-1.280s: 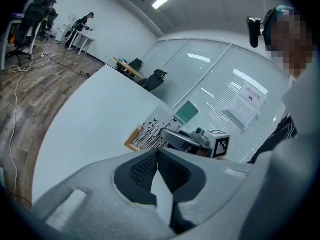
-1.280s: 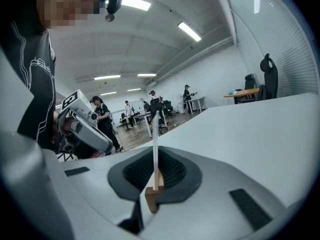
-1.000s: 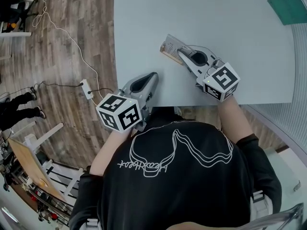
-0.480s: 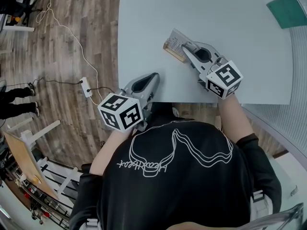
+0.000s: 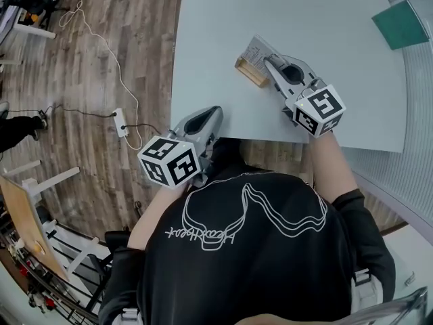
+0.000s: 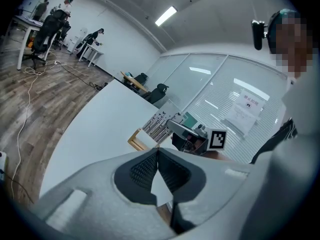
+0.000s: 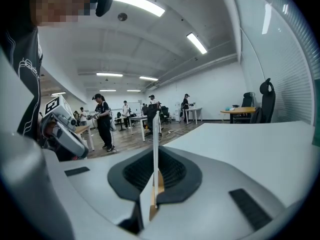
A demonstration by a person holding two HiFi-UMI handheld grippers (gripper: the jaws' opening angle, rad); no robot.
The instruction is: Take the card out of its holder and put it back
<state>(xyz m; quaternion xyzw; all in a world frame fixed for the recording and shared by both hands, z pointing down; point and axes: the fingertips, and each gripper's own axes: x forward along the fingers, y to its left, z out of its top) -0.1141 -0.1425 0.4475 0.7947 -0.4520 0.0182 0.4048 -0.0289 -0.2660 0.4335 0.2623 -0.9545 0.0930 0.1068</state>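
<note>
Card (image 5: 258, 48) stood upright on the right side of the white table (image 5: 325, 19), its lower edge at the wooden holder (image 5: 250, 72); whether it sat in the slot or had just cleared it could not be told. By the look of things the task was at its first step: the pull-out was in hand or barely done, while lifting clear and slotting back remained. The right gripper (image 5: 269, 61) had its jaws pressed nearly together on the card, pinching the thin sheet edge-on, with the wood just below. The left gripper (image 5: 216, 110) hovered at the near table edge, well apart from the holder, its pads meeting at the tips with nothing between them.
</note>
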